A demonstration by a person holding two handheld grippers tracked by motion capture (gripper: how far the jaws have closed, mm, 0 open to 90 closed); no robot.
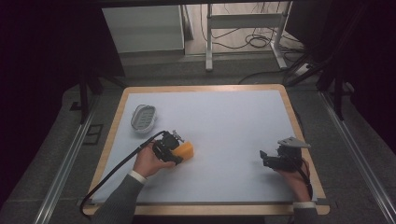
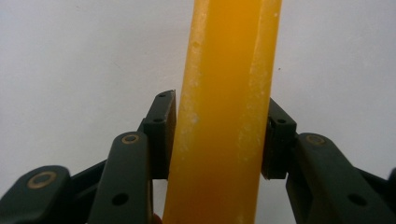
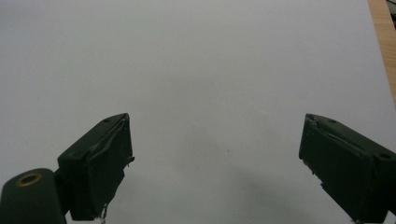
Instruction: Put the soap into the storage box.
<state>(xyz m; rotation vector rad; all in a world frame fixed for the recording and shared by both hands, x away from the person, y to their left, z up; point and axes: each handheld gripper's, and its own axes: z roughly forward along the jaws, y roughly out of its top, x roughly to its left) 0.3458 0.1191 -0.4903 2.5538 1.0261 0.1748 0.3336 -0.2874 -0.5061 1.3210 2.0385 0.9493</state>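
**Orange block clamped at left, open sheet to the right**

We look down on a table (image 1: 299, 122) with a wooden rim, covered almost to its edges by a pale sheet (image 1: 224, 121); around it lie grey floor, metal rails and, beyond the far edge, a white frame with loose cables.

Near the sheet's left edge, toward the far side, sits a small oval dish (image 1: 143, 117), well apart from both hands.

Our left tongs (image 1: 177, 150) are held in the left hand (image 1: 148, 162) at the near-left part of the sheet. They are closed onto an orange block (image 1: 185, 150); in the left gripper view the block (image 2: 224, 112) stands between the two pads, which press on its opposite faces. Whether the block rests on the sheet or is just above it, we cannot tell.

Our right tongs (image 1: 265, 157) are held in the right hand (image 1: 290, 179) close to the sheet's near-right corner, jaws pointing left. In the right gripper view those tongs (image 3: 215, 163) gape wide with nothing between them, only bare sheet ahead and a strip of wooden rim (image 3: 383, 42) at the upper right.

Between the two hands the sheet is unoccupied, and so are its whole middle and far-right portion.
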